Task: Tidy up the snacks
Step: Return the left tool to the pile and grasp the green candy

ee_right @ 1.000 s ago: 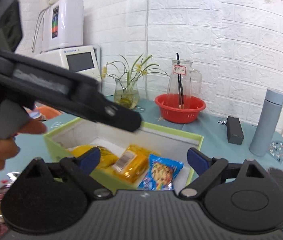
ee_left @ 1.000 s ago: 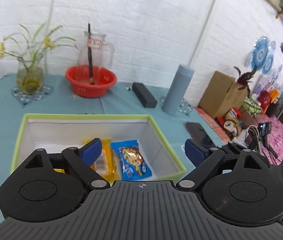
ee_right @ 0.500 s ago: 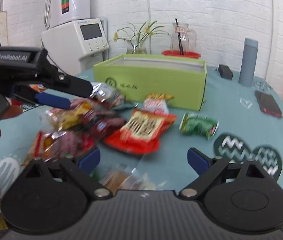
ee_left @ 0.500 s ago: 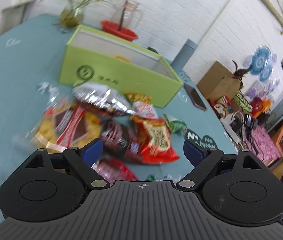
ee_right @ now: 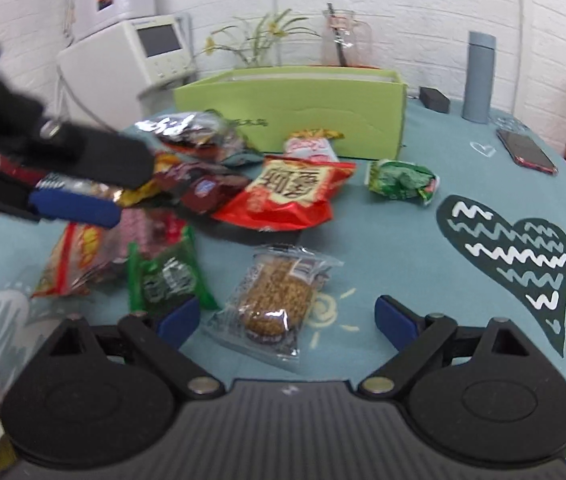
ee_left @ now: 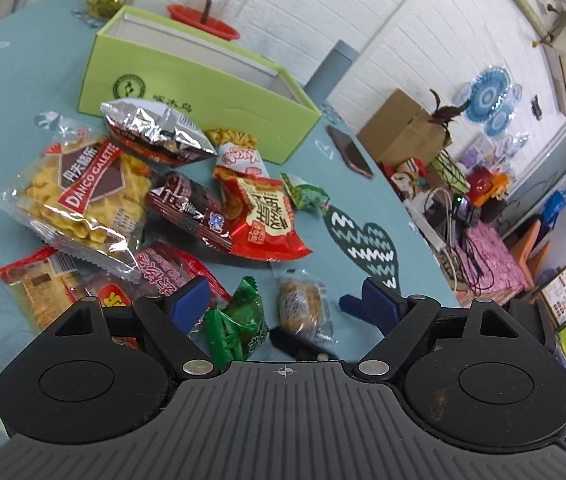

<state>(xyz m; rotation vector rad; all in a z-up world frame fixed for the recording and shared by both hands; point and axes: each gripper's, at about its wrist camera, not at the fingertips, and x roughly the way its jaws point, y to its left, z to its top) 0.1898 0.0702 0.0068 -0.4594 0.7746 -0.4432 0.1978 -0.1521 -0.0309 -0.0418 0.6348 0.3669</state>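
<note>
A pile of snack packets lies on the teal table in front of the green box (ee_left: pixel 187 80). It includes a red packet (ee_left: pixel 267 216), a Danco Galette bag (ee_left: pixel 79 188), a silver bag (ee_left: pixel 155 128), a green candy packet (ee_left: pixel 239 324) and a clear-wrapped brown cake (ee_left: pixel 299 308). My left gripper (ee_left: pixel 283 304) is open and empty above the candy and cake. My right gripper (ee_right: pixel 287 316) is open and empty, with the cake (ee_right: pixel 279 296) between its fingers. The left gripper shows blurred at the left of the right wrist view (ee_right: pixel 71 184).
The green box (ee_right: pixel 295 108) stands behind the pile. A small green packet (ee_right: pixel 403 180) lies apart to the right. A phone (ee_right: pixel 527 152), a grey bottle (ee_right: pixel 479 76) and a black case (ee_right: pixel 435 98) sit at the back right. A red bowl (ee_left: pixel 203 24) and vase stand behind the box.
Both grippers have pulled back from over the box and come down low over the snack pile. The right gripper has closed in on the wrapped cake. Both stay open.
</note>
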